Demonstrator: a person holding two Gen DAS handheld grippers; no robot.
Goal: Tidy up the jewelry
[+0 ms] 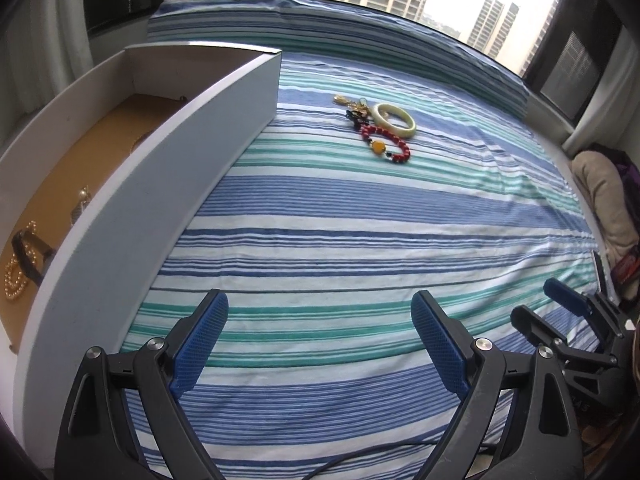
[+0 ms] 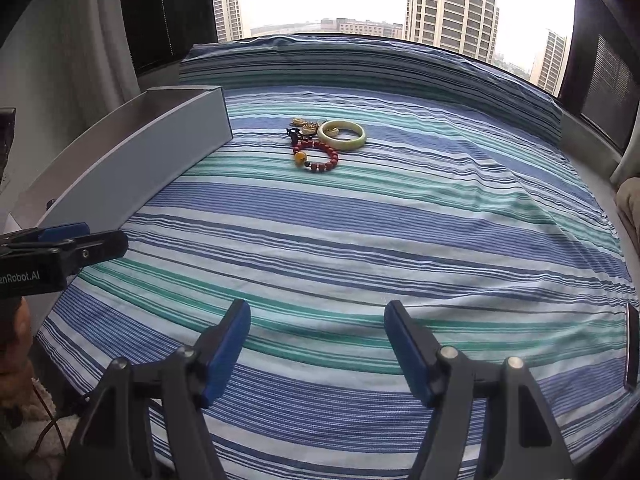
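Note:
A small heap of jewelry lies far out on the striped bedspread (image 1: pixel 360 220): a red bead bracelet (image 1: pixel 400 152) (image 2: pixel 326 152) with an amber bead, a pale jade bangle (image 1: pixel 394 120) (image 2: pixel 342 135), and a tangle of gold pieces (image 1: pixel 352 104) (image 2: pixel 305 125). An open white drawer (image 1: pixel 160 184) (image 2: pixel 132 168) stands on the left; a pearl strand (image 1: pixel 16 276) and a dark strap (image 1: pixel 28 256) lie inside. My left gripper (image 1: pixel 320 312) is open over the near stripes, empty. My right gripper (image 2: pixel 317 320) is open too, nothing between its fingers, well short of the heap.
A window with tower blocks runs behind the bed. Beige cushion or clothing (image 1: pixel 604 200) lies off the bed's right side. The right gripper (image 1: pixel 548 304) shows at the left wrist view's right edge; the left gripper (image 2: pixel 80 240) shows at the right wrist view's left edge.

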